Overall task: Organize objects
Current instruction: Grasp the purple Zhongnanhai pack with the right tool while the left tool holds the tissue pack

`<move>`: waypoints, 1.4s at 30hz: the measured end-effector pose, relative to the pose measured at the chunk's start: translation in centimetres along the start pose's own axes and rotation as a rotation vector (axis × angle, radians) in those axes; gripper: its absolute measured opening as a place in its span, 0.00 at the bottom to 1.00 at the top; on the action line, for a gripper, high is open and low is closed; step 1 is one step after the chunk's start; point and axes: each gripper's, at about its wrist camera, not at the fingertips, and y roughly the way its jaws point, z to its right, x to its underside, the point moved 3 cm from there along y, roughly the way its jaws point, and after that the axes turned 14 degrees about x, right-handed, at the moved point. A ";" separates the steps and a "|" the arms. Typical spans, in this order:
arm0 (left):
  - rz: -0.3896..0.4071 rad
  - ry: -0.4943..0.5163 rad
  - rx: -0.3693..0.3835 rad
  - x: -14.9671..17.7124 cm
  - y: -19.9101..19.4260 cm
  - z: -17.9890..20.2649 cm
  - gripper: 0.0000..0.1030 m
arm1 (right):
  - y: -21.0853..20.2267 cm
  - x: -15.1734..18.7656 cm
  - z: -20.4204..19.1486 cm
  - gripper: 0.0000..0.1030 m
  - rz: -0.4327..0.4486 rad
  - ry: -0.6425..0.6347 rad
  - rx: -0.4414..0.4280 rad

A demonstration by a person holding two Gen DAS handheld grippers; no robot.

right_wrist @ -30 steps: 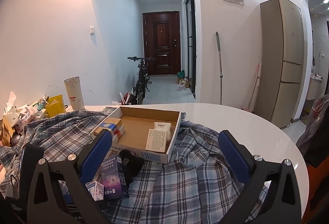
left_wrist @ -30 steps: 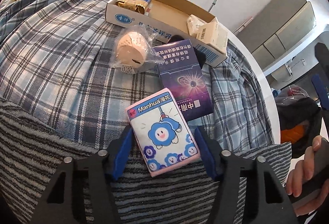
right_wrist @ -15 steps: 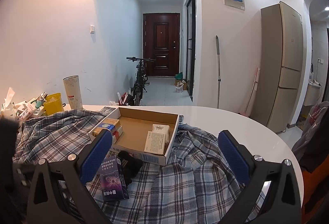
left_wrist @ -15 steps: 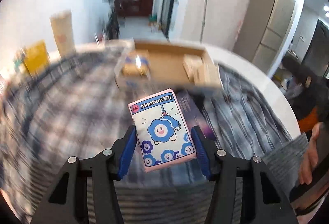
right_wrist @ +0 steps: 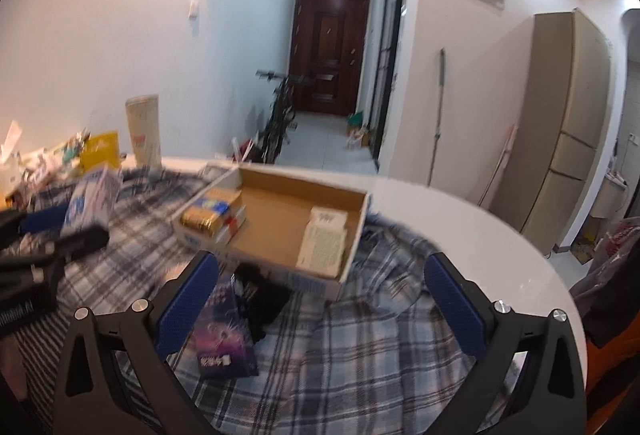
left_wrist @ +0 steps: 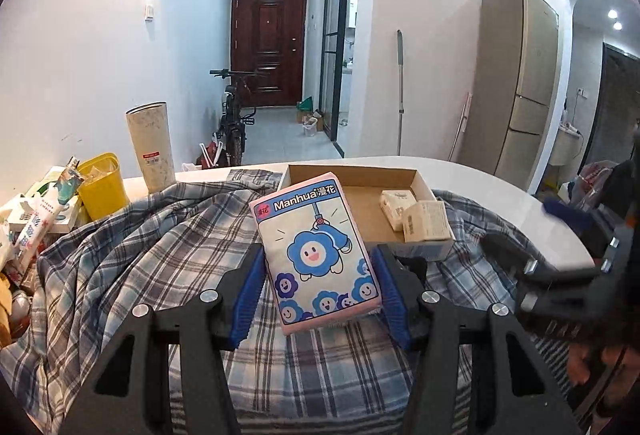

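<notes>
My left gripper point(left_wrist: 318, 289) is shut on a pink tissue pack point(left_wrist: 316, 251) with blue flower cartoons, held up above the plaid cloth point(left_wrist: 160, 255) in front of the open cardboard box point(left_wrist: 360, 179). The pack also shows blurred in the right wrist view point(right_wrist: 94, 201). My right gripper point(right_wrist: 320, 295) is open and empty above the cloth, near the box point(right_wrist: 280, 219). The box holds a gold pack point(right_wrist: 204, 217) at its left and white packs point(right_wrist: 324, 235) at its right. A purple box point(right_wrist: 224, 331) and a black object point(right_wrist: 260, 295) lie before it.
A yellow bin point(left_wrist: 102, 185), a tall speckled cup point(left_wrist: 151, 147) and assorted clutter point(left_wrist: 32, 215) stand at the table's left. The white round table edge point(right_wrist: 500, 235) curves to the right. A fridge point(left_wrist: 516, 83) and a hallway lie beyond.
My left gripper has lifted the tissue pack off the cloth and tilted up to face the box. My right gripper has dropped and moved closer to the box.
</notes>
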 end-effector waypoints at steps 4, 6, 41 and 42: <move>0.020 -0.032 -0.003 0.9 0.3 -1.0 0.55 | 1.3 1.3 -2.3 1.00 -0.058 -0.069 -0.038; 0.024 -0.055 -0.019 1.4 0.5 -1.8 0.55 | 2.3 2.1 -3.3 1.00 -0.102 -0.091 -0.066; 0.022 -0.098 -0.063 1.9 0.5 -3.2 0.55 | 3.9 5.1 -5.7 0.48 -0.222 -0.208 -0.121; 0.023 -0.099 -0.060 1.8 0.4 -3.2 0.55 | 3.8 4.8 -5.3 0.48 -0.214 -0.198 -0.120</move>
